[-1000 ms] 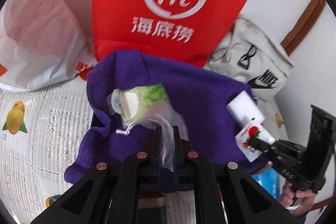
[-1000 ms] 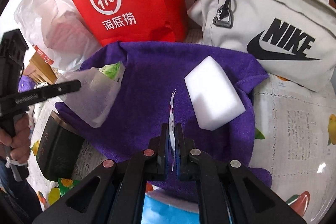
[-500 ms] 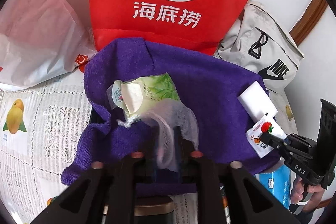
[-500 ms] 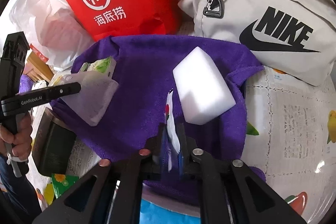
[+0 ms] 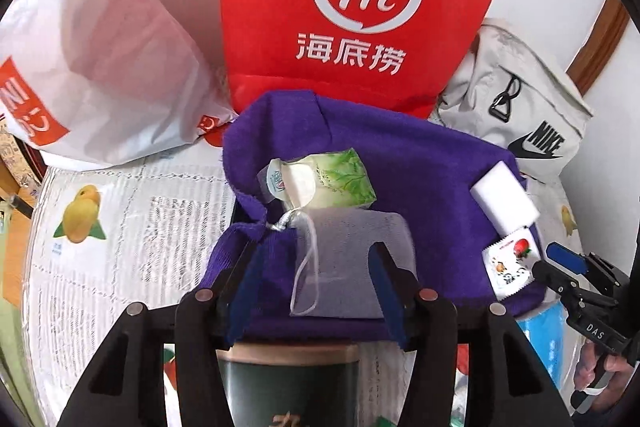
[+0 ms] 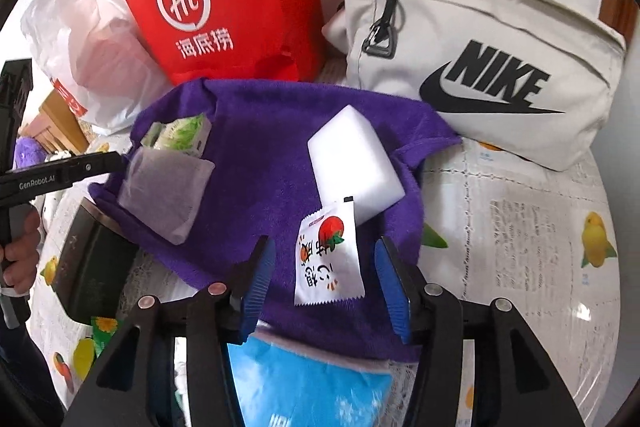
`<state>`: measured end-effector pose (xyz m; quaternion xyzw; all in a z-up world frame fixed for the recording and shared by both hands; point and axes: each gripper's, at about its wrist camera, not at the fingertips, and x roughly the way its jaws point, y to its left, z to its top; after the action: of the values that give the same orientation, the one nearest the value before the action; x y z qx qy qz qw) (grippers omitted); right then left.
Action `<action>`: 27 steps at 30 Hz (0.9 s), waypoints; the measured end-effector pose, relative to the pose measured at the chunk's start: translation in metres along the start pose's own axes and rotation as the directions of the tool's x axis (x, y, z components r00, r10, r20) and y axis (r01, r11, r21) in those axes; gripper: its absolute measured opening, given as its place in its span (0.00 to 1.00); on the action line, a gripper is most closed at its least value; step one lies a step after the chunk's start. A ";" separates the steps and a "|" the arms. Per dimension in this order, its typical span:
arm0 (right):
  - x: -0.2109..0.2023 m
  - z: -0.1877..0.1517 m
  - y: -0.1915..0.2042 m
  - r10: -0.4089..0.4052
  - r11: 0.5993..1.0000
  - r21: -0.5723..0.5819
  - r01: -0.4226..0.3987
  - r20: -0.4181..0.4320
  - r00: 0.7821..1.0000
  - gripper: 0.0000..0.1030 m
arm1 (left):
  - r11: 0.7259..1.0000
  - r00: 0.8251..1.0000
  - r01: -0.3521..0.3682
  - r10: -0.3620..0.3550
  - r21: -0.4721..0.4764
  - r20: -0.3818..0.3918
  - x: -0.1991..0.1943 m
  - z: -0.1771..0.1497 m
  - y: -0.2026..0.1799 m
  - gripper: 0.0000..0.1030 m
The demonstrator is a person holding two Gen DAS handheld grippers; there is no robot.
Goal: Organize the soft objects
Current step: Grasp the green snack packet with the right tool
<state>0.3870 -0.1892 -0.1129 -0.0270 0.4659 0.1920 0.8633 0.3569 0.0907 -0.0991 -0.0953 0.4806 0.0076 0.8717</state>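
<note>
We see both tongs released, jaws having just spread, nothing pressed between the pads. Left tongs (image 5: 316,283): a sheer mesh pouch (image 5: 352,267) lies flat on the purple towel (image 5: 432,187) btwn the jaws, drawstring end toward the far left, next to a green tissue pack (image 5: 332,183). Right tongs (image 6: 324,283): a strawberry sachet (image 6: 328,259) lies btwn them, long axis running near to far, far end against the white sponge (image 6: 354,163). Only the right view shows the sachet's full print; only the left shows the pouch's cord.
</note>
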 end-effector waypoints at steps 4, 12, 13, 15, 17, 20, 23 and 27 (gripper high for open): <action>-0.023 -0.006 0.002 0.009 1.000 0.012 -0.009 0.033 0.999 0.50 | 1.000 1.000 0.001 -0.001 -0.002 0.020 -0.019 -0.008 -0.001 0.51; -0.067 -0.035 0.027 0.050 0.999 -0.009 -0.050 0.085 0.995 0.50 | 1.000 0.999 0.015 -0.016 0.022 0.040 -0.053 -0.038 -0.010 0.51; -0.073 -0.041 0.032 0.061 0.998 -0.017 -0.060 0.085 0.994 0.51 | 1.000 0.999 0.013 -0.014 0.022 0.040 -0.058 -0.043 -0.010 0.51; -0.082 -0.055 0.041 0.078 0.997 -0.025 -0.076 0.089 0.993 0.51 | 1.000 0.999 0.016 -0.017 0.018 0.046 -0.069 -0.054 -0.009 0.51; -0.088 -0.068 0.052 0.107 0.994 -0.043 -0.104 0.080 0.991 0.51 | 1.000 0.998 0.020 -0.021 0.014 0.057 -0.078 -0.065 -0.008 0.52; -0.095 -0.090 0.072 0.145 0.987 -0.080 -0.138 0.082 0.986 0.51 | 1.000 0.998 0.022 -0.023 0.006 0.062 -0.089 -0.084 -0.005 0.52; -0.094 -0.111 0.092 0.189 0.976 -0.122 -0.181 0.065 0.980 0.50 | 1.000 0.999 0.013 -0.013 -0.003 0.050 -0.094 -0.104 -0.003 0.52; -0.082 -0.129 0.110 0.208 0.968 -0.151 -0.201 0.030 0.978 0.49 | 1.000 0.999 0.007 -0.006 -0.016 0.037 -0.097 -0.129 0.003 0.52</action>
<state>0.2052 -0.1413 -0.1041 -0.0381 0.4308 0.3146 0.8450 0.1967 0.0786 -0.0848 -0.1040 0.4642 0.0104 0.8795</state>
